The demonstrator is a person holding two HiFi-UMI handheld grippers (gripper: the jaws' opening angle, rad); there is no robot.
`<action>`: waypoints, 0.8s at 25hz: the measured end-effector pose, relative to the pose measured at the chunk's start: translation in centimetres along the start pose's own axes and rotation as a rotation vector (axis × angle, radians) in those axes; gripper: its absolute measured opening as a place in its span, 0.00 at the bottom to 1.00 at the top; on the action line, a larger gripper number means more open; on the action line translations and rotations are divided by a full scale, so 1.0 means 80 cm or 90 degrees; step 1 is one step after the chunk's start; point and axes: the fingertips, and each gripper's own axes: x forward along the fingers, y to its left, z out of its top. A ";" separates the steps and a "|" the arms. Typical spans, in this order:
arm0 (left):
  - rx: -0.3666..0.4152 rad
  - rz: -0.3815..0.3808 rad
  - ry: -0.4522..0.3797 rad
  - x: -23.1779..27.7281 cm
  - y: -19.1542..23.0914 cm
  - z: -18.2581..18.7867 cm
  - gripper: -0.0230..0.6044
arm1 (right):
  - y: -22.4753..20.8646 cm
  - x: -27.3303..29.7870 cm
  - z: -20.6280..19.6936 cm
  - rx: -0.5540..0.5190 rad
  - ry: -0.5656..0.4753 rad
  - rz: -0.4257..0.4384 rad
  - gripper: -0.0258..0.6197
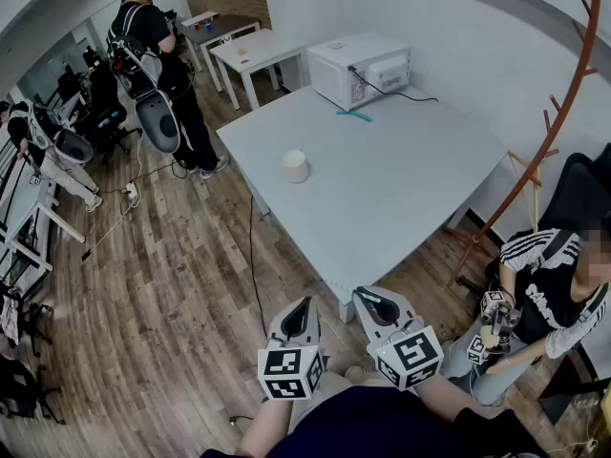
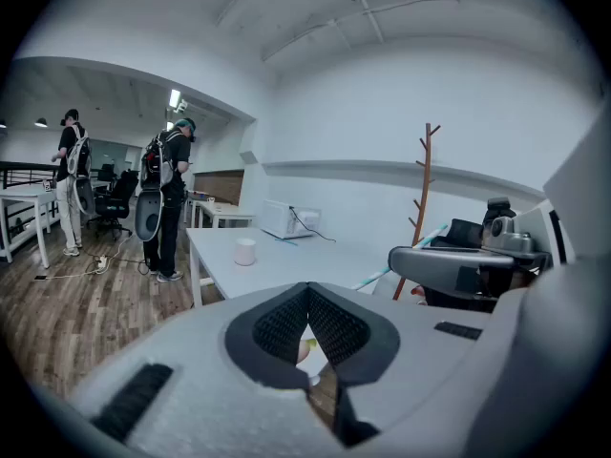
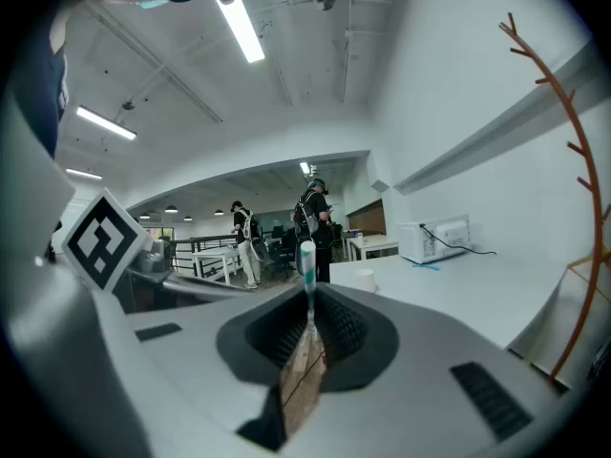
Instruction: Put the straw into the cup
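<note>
A white cup stands on the white table, towards its left side; it also shows as the cup and the cup in the two gripper views. My right gripper hangs off the table's near corner, shut on a teal-and-white striped straw that sticks up between its pads. In the left gripper view that straw pokes out of the right gripper. My left gripper hangs beside the right one, and its jaws meet with nothing between them. Both grippers are well short of the cup.
A white microwave sits at the table's far end with a teal object lying before it. A brown coat stand rises at the right, a seated person below it. Standing people and other tables are at the back left.
</note>
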 end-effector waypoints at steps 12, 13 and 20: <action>0.008 -0.007 0.007 -0.001 -0.008 -0.001 0.06 | 0.003 -0.006 -0.001 -0.005 -0.005 0.000 0.10; 0.008 -0.007 0.006 0.000 -0.009 -0.001 0.06 | 0.001 -0.006 -0.001 -0.006 -0.005 0.000 0.10; 0.000 -0.004 -0.002 0.008 -0.013 0.003 0.06 | -0.012 -0.006 0.008 0.008 -0.024 0.003 0.10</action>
